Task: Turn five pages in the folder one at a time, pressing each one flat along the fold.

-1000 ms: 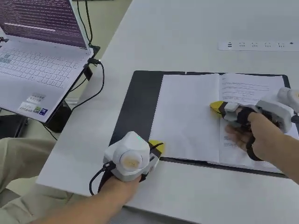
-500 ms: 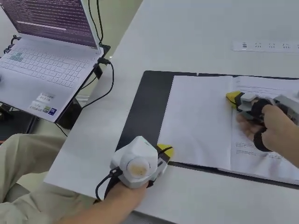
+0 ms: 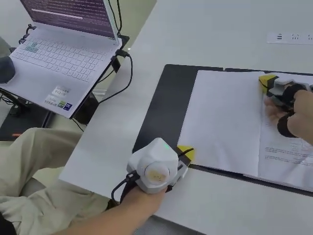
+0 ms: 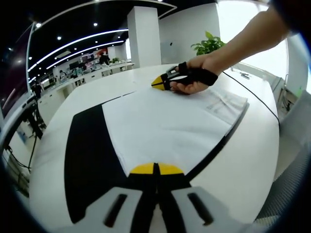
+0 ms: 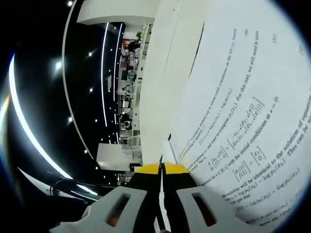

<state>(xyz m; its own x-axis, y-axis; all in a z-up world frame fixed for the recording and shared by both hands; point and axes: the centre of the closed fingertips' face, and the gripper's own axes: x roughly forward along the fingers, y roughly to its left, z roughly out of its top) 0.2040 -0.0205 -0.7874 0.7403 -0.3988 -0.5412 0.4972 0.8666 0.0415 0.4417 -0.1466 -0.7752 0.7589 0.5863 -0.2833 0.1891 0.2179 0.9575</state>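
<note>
Black folder lay open on a white table, left gripper sat at the folder's near edge, right gripper lay at the far end of the folder's fold, laptop stood off to the folder's left

Bright, even light; fisheye-warped edges

The folder is black. The blank page on its left half is plain white. The printed page on its right half is white with rows of small black print. The left gripper, at the folder's near edge, has yellow tips and a white body. The right gripper, near the folder's far edge, has yellow tips too, and a black strap sits behind it. The counter is white. Left of the folder, the laptop is white with a dark purple screen, and its cables are black.
</note>
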